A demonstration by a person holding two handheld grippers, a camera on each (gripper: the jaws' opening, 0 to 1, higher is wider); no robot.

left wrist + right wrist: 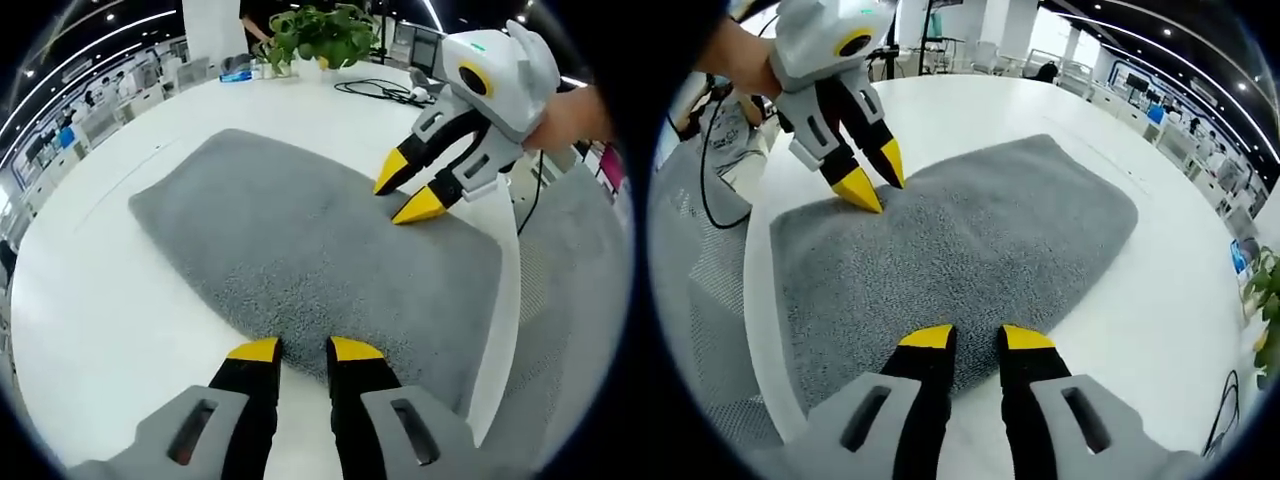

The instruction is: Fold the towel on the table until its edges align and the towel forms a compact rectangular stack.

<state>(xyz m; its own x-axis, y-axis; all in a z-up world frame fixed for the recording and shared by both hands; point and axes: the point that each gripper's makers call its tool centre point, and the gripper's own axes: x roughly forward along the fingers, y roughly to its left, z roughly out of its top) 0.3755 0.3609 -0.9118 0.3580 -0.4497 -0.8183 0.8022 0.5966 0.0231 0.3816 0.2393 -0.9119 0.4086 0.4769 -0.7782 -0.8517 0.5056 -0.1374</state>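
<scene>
The grey towel point(310, 260) lies flat and unfolded on the white table point(100, 300), its long axis running away from both pairs of fingers toward the far end. Each gripper sits at one corner of the same short edge. The left gripper point(305, 350) has its yellow tips right at the towel's near edge, jaws narrowly parted with nothing between them. The right gripper point(978, 337) stands likewise at its own near corner, a narrow gap, empty. Neither is nearer; they flank the edge evenly. The likely next step is to pinch both corners and carry that edge along the long axis to the far end. A plant point(320, 35) and a cable point(385, 90) sit beyond the towel.
</scene>
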